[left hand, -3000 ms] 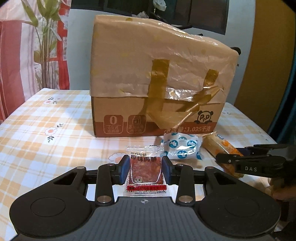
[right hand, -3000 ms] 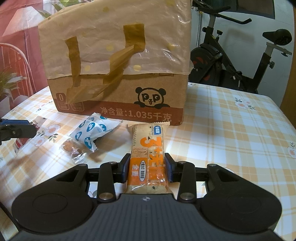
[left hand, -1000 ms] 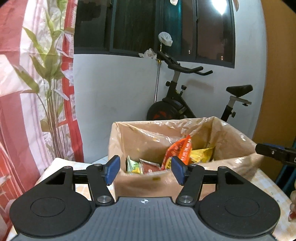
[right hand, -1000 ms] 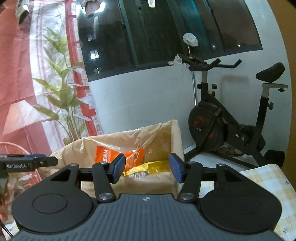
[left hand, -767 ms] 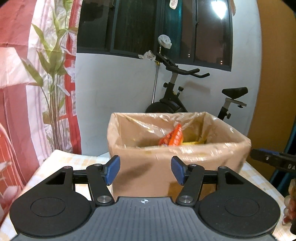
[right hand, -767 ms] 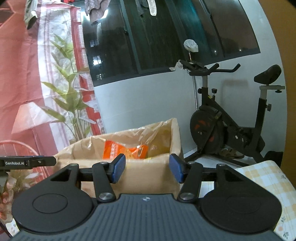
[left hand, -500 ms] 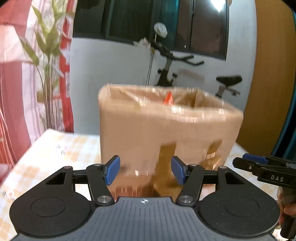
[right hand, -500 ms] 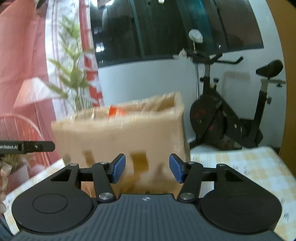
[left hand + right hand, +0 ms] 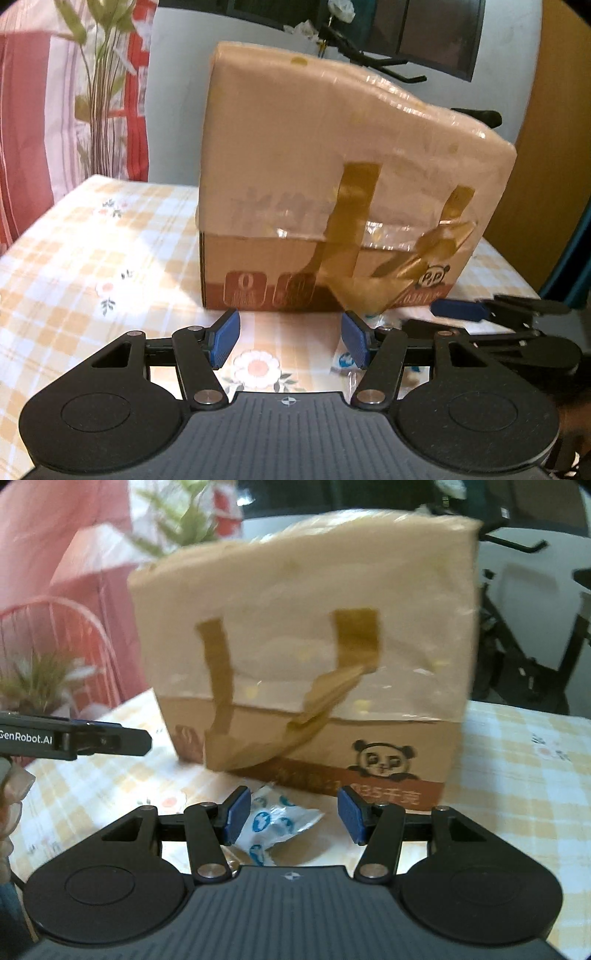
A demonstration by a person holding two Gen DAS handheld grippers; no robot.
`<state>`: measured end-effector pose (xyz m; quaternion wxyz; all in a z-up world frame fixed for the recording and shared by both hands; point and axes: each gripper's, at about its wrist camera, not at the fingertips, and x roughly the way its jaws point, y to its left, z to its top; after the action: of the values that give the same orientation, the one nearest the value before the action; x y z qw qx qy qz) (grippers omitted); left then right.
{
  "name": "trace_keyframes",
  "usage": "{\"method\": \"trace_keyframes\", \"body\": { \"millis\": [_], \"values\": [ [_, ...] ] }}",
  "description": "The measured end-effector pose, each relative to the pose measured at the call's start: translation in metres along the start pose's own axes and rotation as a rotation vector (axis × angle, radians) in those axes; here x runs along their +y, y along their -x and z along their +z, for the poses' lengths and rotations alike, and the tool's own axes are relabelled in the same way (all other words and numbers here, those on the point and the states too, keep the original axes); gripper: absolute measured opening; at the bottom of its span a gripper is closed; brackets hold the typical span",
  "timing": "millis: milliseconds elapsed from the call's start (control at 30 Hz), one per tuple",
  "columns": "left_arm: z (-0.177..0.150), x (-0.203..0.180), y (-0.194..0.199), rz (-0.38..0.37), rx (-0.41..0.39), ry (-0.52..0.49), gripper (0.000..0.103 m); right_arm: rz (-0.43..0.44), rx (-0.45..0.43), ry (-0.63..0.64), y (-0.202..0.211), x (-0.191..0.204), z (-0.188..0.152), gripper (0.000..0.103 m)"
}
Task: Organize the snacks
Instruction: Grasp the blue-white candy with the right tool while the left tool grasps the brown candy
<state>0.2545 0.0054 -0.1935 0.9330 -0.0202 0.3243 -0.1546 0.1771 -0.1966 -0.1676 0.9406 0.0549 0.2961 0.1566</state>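
Beside the box: a blue-and-white snack packet (image 9: 279, 821) on the table (image 9: 92, 258), just in front of the box (image 9: 306, 657), near its bottom edge with the panda picture (image 9: 382, 760); still out of the box
Right gripper (image 9: 291, 818): blue pads (image 9: 351, 818) spread apart; nothing pinched; snack packet seen low between the pads, closer to the left one; touching or not, cannot tell
Left gripper (image 9: 290, 341): blue pads (image 9: 223, 338) spread apart; nothing held; only the flowery cloth in the gap, in front of the box
Box: tall; wrapped in shiny plastic with brown tape strips (image 9: 343, 221); open top not seen from down here
Worry one: packet sits off to one side of the gap; could slip out or get pinched by a corner only
Worry two: packet looks thin, crinkly and puffy; could pop away or get squashed with a hard squeeze
Worry three: packet lies close to the box; pads could bump the box wall or catch the loose tape flap (image 9: 291, 731)
Worry four: two grippers near each other in front of the box; could knock together
Worry five: box is high; packet could hit the rim and fall back on the table on the way up
Blur: both views smeared; fine details hard to tell
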Motion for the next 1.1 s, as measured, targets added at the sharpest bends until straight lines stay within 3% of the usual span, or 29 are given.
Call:
{"method": "trace_keyframes", "body": {
  "millis": [167, 233, 833, 967, 1100],
  "values": [
    [-0.007, 0.004, -0.002, -0.005, 0.016, 0.011, 0.062, 0.057, 0.022, 0.011, -0.020, 0.008, 0.009, 0.056],
    [-0.008, 0.003, -0.002, -0.008, 0.019, 0.009, 0.062, 0.083, 0.069, -0.002, -0.031, 0.007, 0.011, 0.056],
    [-0.024, -0.004, 0.003, -0.047, 0.062, 0.010, 0.062, 0.055, 0.167, 0.101, -0.045, 0.017, 0.001, 0.061],
    [-0.026, -0.003, 0.003, -0.053, 0.076, 0.022, 0.062, 0.061, 0.154, 0.049, -0.041, 0.011, -0.004, 0.050],
    [-0.030, -0.005, 0.000, -0.076, 0.096, 0.031, 0.062, 0.005, 0.128, 0.076, -0.022, 0.010, -0.014, 0.050]
  ]
}}
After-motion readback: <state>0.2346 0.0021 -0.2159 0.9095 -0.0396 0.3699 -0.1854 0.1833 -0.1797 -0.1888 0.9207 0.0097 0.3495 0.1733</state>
